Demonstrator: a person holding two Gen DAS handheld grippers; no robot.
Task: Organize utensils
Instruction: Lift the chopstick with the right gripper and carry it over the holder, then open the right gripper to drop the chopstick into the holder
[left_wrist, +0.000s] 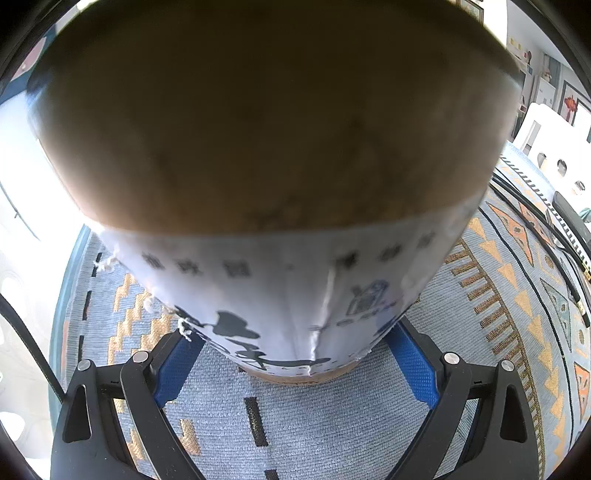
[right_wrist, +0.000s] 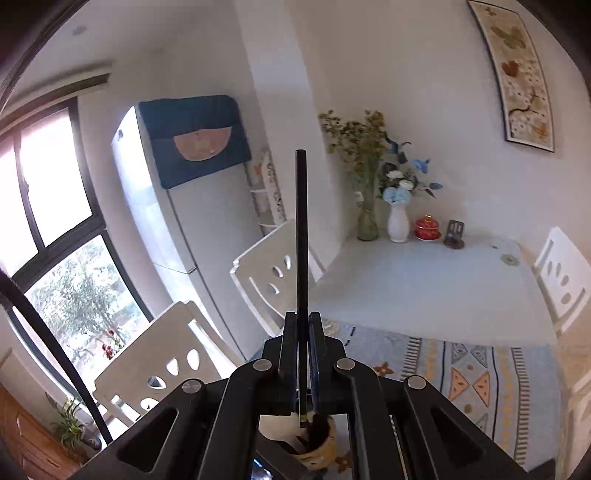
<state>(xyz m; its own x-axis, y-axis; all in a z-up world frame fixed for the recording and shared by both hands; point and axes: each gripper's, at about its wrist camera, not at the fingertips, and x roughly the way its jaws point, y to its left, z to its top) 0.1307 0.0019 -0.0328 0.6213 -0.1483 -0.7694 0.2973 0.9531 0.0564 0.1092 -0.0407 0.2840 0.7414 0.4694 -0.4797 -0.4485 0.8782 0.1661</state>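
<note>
- My left gripper (left_wrist: 295, 363) clamps the holder (left_wrist: 280, 280) low on its printed paper wrap; both blue pads (left_wrist: 177, 363) press its sides. The holder stands on the patterned cloth (left_wrist: 491, 310), its brown top filling the left wrist view.
- My right gripper (right_wrist: 303, 354) is closed tight on a thin black chopstick (right_wrist: 301, 236), which stands up past the fingertips. Its lower end hangs below the jaws.
- In the right wrist view the holder (right_wrist: 317, 439) sits beneath the gripper, dark sticks inside; the chopstick's lower end looks just above its mouth, though I cannot tell if it touches.
- Step in hand, as I judge it: loading one chopstick into the steadied holder.
- Next move calls for centring the lower end over the mouth, lowering straight, then opening the right jaws. Left grip must hold firm against tipping.
</note>
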